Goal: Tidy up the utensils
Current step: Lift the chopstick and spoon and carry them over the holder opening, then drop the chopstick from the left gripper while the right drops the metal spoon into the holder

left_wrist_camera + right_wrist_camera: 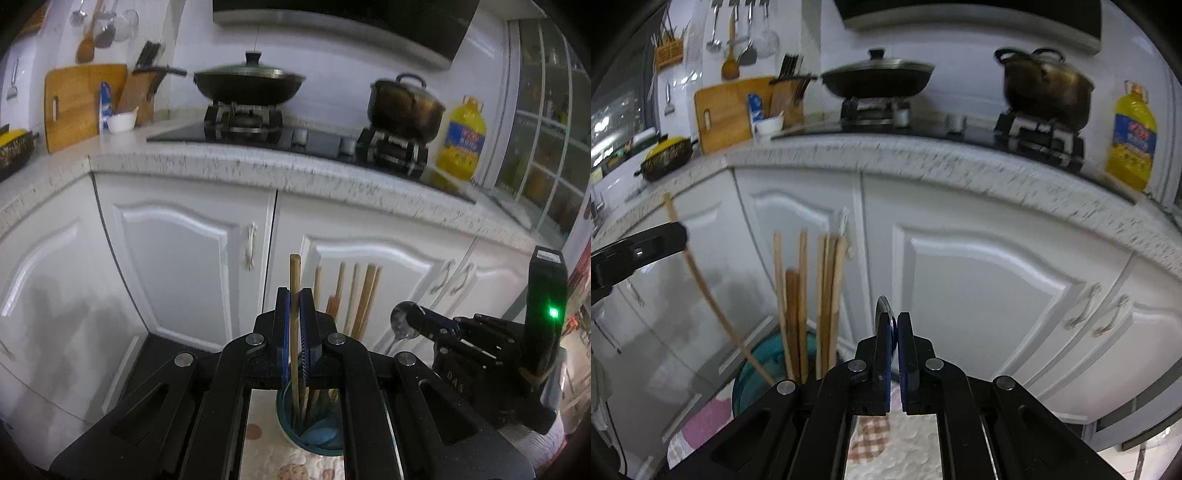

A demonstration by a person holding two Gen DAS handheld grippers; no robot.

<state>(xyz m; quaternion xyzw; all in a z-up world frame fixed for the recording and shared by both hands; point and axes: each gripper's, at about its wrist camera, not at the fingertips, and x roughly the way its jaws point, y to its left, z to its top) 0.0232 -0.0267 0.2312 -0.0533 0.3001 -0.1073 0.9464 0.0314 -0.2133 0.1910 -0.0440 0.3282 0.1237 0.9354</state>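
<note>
**Chopstick and spoon over the teal holder**

My left gripper (295,325) is clamped on a single wooden chopstick (294,280), upright, its lower end inside the teal holder (314,435) among the other chopsticks (360,299). My right gripper (894,354) is closed on a metal spoon (402,319), just beside the holder. The holder stands on a patterned cloth (266,443). Behind, a yellow oil bottle (461,136) wears a blue label, unreadable.

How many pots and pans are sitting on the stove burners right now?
2. A lidded wok sits on the left burner, and a lidded pot sits tilted on the right burner. Nothing seems hidden behind them.
</note>
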